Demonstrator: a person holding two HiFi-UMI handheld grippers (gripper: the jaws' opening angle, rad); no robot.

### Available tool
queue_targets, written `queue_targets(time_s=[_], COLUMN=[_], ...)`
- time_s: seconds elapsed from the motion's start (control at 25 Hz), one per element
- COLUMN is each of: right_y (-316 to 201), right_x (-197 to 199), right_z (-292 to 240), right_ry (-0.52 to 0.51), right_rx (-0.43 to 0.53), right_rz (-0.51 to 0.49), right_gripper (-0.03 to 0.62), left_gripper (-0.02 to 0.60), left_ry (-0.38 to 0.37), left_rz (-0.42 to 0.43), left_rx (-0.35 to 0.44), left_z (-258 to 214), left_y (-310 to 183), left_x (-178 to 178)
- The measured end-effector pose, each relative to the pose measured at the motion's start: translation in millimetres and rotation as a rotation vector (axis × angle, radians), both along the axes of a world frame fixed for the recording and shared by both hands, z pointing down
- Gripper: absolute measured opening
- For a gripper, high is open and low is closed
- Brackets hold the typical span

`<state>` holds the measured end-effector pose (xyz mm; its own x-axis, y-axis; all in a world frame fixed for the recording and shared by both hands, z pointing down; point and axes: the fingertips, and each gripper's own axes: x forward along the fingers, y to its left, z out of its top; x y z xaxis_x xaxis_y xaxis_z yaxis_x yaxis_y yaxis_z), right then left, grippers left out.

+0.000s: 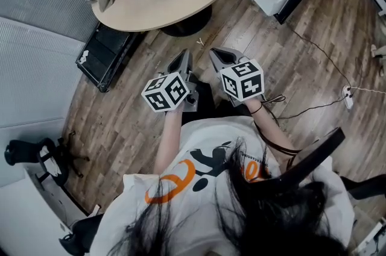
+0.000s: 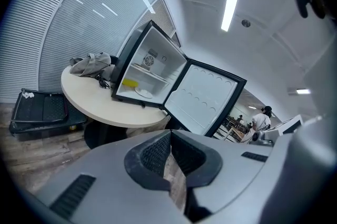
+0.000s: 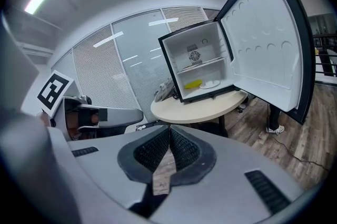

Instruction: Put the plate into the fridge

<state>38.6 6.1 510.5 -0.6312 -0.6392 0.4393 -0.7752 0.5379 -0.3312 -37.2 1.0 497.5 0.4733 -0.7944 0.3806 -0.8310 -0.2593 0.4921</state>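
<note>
The plate (image 3: 212, 84) already lies inside the mini fridge (image 3: 197, 67), on its lower level, just beside a yellow item (image 3: 192, 83) that shares that level. The left gripper view shows the same white plate (image 2: 143, 92) low in the fridge (image 2: 152, 67). The fridge stands on a round table (image 1: 151, 8) with its door (image 3: 268, 49) swung wide open. Both tools are well away from the fridge, held out over the wood floor (image 1: 120, 122) in front of the person. The left gripper (image 1: 183, 62) has its jaws closed together with nothing between them, and the right gripper (image 1: 220, 56) is closed and empty too. Each gripper's own view shows the ribbed pads (image 2: 158, 152) meeting at the tips, with only floor visible behind. As I judge it, the placing itself is done. What may remain is swinging the door back onto the fridge, though the task sentence does not ask for that.
</note>
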Motion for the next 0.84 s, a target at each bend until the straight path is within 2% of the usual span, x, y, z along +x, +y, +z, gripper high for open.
queue_targets(time_s=[0.44,0.84], right_y=[-3.1,-8.4], right_x=[-8.7,-30.5], right_z=[1.6,3.6], right_ry=[-0.001,0.003], right_rx=[0.005,-0.002], right_rz=[-0.008,-0.051], right_gripper=[0.02,0.02], left_gripper=[0.012,0.012], left_ry=[0.008,0.02], left_rz=[0.005,-0.044], left_rx=[-0.005,-0.019], left_z=[4.5,9.4], left_y=[3.2,1.4], left_x=[-6.4,-33.3])
